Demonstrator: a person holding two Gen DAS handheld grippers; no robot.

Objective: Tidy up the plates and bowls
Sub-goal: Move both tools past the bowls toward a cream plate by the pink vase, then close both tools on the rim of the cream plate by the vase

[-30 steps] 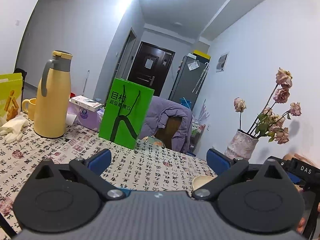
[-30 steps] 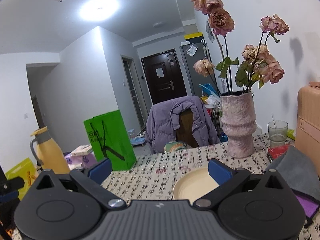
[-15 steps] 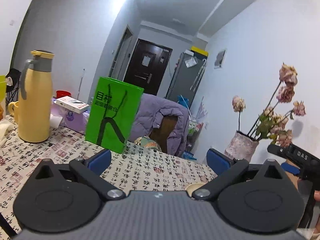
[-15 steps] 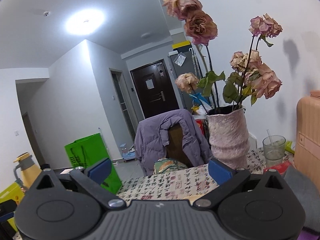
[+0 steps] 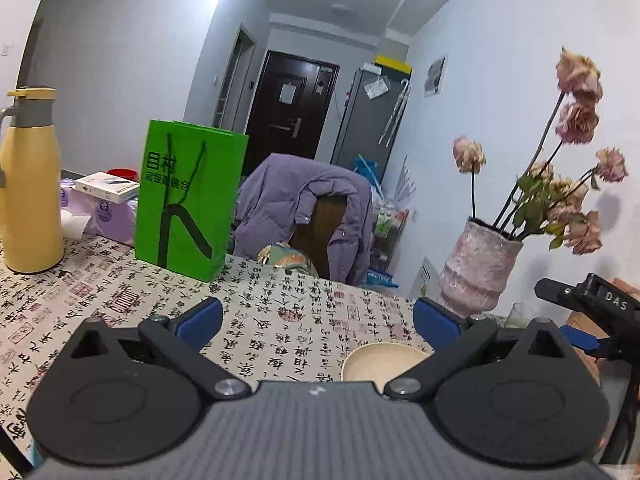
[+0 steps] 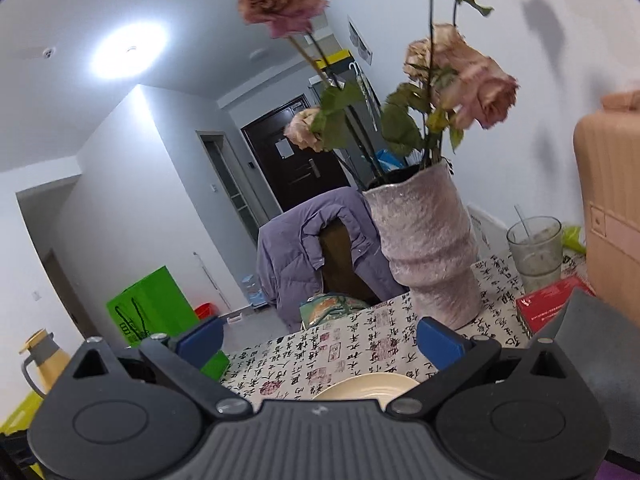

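My left tool (image 5: 316, 314) has swung to the right since a moment ago. The yellow jug (image 5: 28, 184) now sits far out at 9 o'clock, and the green bag (image 5: 188, 204) is at 11 o'clock. The cream bowl (image 5: 382, 362) shows more now, low at 5 o'clock, just under my right finger (image 5: 436, 320). I think that means I am lining up to pick it up. My left tool is wide apart. It holds nothing and touches nothing.

My right tool (image 6: 320, 336) has dipped back down. A moment ago the plate was almost hidden. Now the cream plate (image 6: 368, 386) peeks out at 6 o'clock, right at the tool's body. The pink vase (image 6: 428, 256) with dry flowers stands close at 2 o'clock, so I should be careful not to bump it. A glass (image 6: 536, 248) is at 3 o'clock. My right tool is wide apart too, and empty.

Both dishes sit on the desk (image 5: 280, 304). Nothing is stacked yet.
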